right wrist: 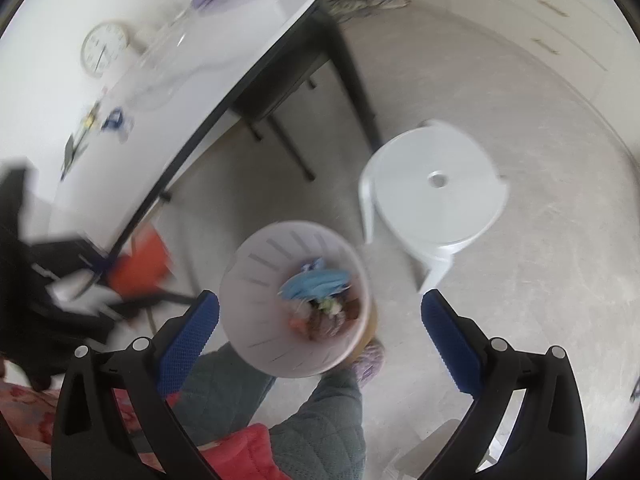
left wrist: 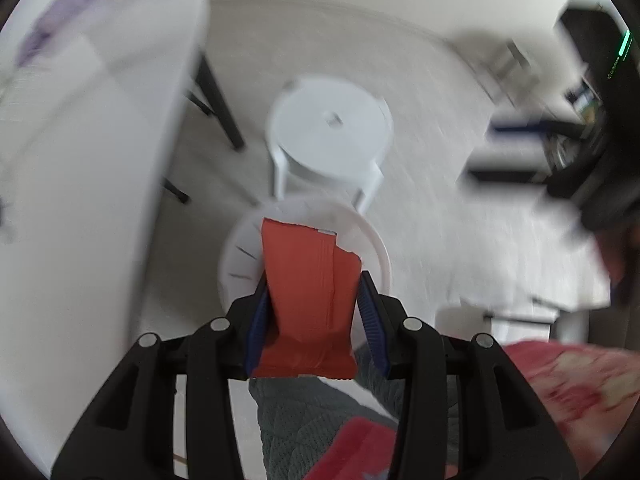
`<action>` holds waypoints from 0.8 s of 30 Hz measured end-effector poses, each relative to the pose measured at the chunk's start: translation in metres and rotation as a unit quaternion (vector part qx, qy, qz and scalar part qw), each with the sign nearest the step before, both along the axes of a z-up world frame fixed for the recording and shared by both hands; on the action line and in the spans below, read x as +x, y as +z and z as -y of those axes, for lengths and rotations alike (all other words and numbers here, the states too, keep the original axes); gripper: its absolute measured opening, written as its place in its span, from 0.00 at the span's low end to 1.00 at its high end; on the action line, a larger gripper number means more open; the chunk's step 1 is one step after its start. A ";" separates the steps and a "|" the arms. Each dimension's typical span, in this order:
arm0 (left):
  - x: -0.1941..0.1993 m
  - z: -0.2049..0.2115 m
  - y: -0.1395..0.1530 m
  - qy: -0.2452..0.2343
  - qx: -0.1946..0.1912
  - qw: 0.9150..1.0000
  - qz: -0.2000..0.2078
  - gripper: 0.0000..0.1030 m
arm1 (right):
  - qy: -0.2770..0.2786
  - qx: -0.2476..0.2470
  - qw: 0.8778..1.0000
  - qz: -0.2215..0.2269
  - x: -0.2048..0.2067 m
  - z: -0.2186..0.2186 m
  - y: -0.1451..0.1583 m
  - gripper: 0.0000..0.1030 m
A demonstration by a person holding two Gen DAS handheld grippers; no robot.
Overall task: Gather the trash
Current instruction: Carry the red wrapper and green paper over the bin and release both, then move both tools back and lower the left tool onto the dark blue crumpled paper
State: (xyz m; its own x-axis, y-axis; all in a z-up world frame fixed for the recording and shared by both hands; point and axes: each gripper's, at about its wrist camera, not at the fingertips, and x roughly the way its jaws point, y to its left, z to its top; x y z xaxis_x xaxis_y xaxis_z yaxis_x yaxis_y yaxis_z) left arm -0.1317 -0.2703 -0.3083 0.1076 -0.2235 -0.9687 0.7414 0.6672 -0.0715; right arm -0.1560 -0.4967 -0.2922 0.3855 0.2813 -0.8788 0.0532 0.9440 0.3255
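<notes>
- We have the left gripper (left wrist: 312,300) clamped on an orange wrapper (left wrist: 310,300), its blue pads pressing both sides so the torn top edge points down toward the floor
- Directly beyond that wrapper sits the white bin (left wrist: 240,256) on the floor; we judge the wrapper is held over the mouth so that letting go would drop it inside
- Our right gripper (right wrist: 320,332) stands with its jaws wide apart and nothing between the pads; it hangs above the same white bin (right wrist: 256,264), which fits a hand that has no load just now
- Inside the bin we see a blue crumpled piece (right wrist: 316,286) and a mix of other scraps beneath it, too blurred to name
- The bin stands just beside the person's legs in grey quilted trousers (right wrist: 320,432), near the white stool (right wrist: 436,188) and close to the counter (right wrist: 160,92), so both hands can reach it
- On the counter lie a clock (right wrist: 105,49) and some small blurred items; whether any of these is trash we cannot tell
</notes>
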 end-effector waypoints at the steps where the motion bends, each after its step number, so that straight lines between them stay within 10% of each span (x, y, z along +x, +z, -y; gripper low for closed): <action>1: -0.003 0.004 -0.014 -0.013 0.011 1.000 -0.008 0.43 | -0.005 -0.001 1.000 0.003 -0.002 0.005 0.005 0.97; 9: 0.008 0.011 -0.039 0.023 0.044 0.998 -0.028 0.78 | -0.024 0.004 0.999 0.022 -0.003 0.020 0.021 0.97; 16: 0.026 -0.011 0.050 0.083 0.004 0.995 0.049 0.92 | -0.011 0.018 0.998 0.051 0.013 0.010 0.042 0.97; 24: 0.046 -0.081 0.153 0.178 -0.054 0.970 0.153 0.92 | 0.019 0.053 0.994 0.098 0.041 -0.019 0.087 0.98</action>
